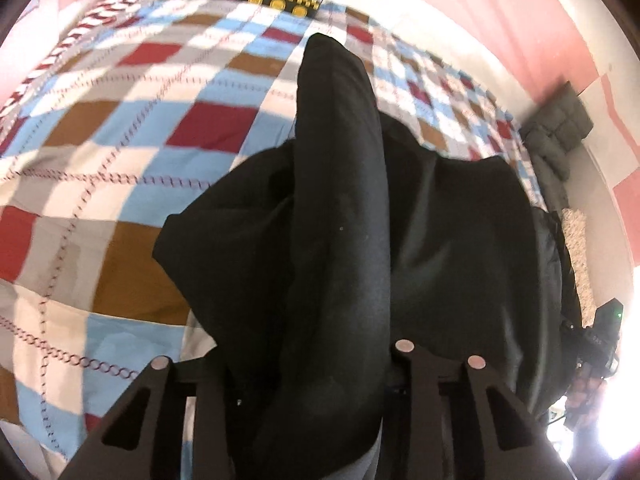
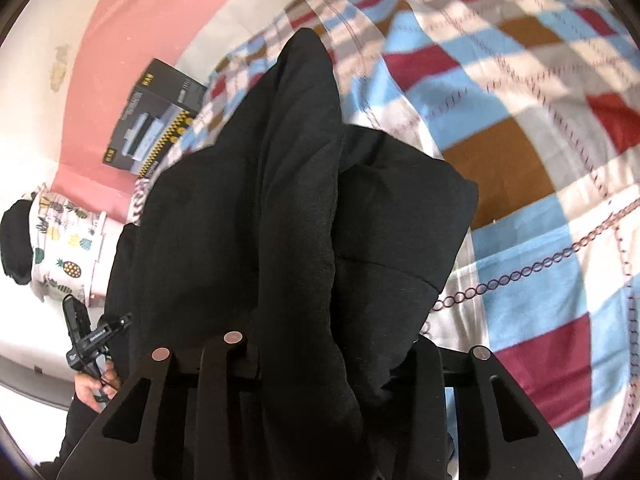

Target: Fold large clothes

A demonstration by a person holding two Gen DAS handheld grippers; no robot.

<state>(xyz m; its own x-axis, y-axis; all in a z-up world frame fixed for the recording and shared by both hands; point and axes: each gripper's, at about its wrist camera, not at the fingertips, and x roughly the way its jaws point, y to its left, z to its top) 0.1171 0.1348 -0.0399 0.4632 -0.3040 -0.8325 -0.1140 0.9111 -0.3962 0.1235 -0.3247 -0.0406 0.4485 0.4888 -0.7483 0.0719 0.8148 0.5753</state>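
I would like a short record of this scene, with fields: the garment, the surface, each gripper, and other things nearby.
garment: black garment, bunched, lifted above the bed
surface: checked bedspread in blue, red, brown and white
left gripper: shut on the black garment
right gripper: shut on the black garment
other things: dark printed box at the bed edge; pink wall

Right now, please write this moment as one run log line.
phase: fold, mid-lift | left gripper: shut on black garment | right gripper: shut on black garment | garment: bunched, raised above checked blanket
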